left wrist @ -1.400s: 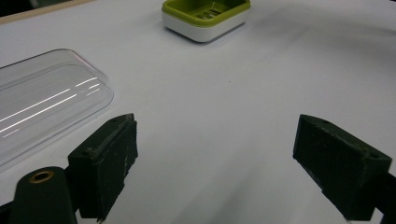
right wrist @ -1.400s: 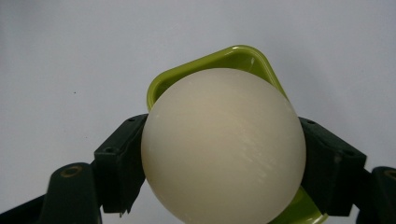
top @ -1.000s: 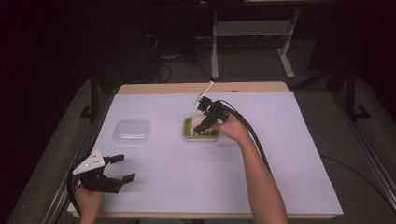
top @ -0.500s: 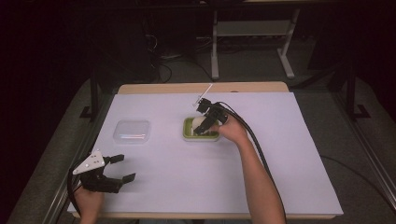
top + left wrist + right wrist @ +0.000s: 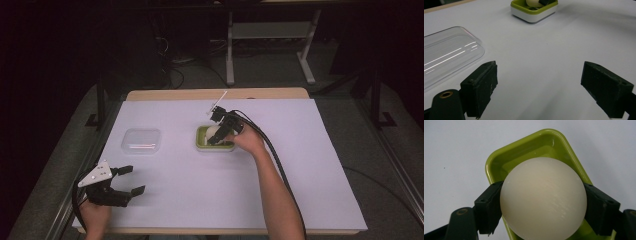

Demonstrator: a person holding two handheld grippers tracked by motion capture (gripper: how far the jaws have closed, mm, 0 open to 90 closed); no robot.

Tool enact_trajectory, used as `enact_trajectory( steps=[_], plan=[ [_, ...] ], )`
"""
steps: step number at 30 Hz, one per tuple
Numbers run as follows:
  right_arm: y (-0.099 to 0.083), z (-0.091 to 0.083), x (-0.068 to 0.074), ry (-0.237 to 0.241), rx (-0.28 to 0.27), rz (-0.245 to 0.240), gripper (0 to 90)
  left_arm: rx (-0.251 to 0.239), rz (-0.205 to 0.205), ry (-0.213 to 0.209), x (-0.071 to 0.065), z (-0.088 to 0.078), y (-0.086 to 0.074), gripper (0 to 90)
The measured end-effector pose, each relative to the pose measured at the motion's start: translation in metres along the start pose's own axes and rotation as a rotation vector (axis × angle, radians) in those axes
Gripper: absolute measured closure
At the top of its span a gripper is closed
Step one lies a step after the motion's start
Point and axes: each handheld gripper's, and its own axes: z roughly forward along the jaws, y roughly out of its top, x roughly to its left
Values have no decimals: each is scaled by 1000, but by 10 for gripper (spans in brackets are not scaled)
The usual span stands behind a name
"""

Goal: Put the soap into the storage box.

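high view: the right gripper (image 5: 216, 138) is reaching over the green tray (image 5: 202, 143), which is sitting near the middle of the white-covered table (image 5: 300, 175), and its jaws are clamping a cream ball (image 5: 215, 132) just above the tray's hollow. right gripper view: the cream ball (image 5: 543, 198) is sitting squarely between the two black pads (image 5: 489, 207), each pad pressing on one flank of it, with the green tray (image 5: 506, 157) lying directly beneath and behind; whether the ball is touching the tray floor cannot be told. the right hand (image 5: 248, 141) is holding the tool from the near side, and the black cable (image 5: 280, 165) is trailing back along the forearm. high view: the left gripper (image 5: 134, 181) is resting at the near left corner of the table, well apart from the tray, with its jaws standing wide and nothing between them; the grey three-cornered plate (image 5: 98, 173) is lying on top of it, and the left hand (image 5: 95, 216) is gripping it from below. left gripper view: the clear plastic lid (image 5: 446, 57) is lying flat on the table to the left of the spread jaws, and the green tray (image 5: 534, 11) is showing farther off with the ball in it. high view: the clear plastic lid (image 5: 142, 140) is lying to the left of the tray, apart from it.
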Motion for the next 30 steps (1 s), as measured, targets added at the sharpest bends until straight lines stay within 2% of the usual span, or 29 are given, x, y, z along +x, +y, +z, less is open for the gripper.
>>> enact_trajectory(
  steps=[26,28,30],
  plan=[
    [-1,2,0,-7,-1,24,229,-10,6,10,-1,-1,0,133],
    [-1,0,0,-10,-23,19,242,-15,6,11,-1,-1,0,133],
    [0,-8,-1,-13,-77,21,299,-12,6,11,-1,-1,0,133]
  ],
)
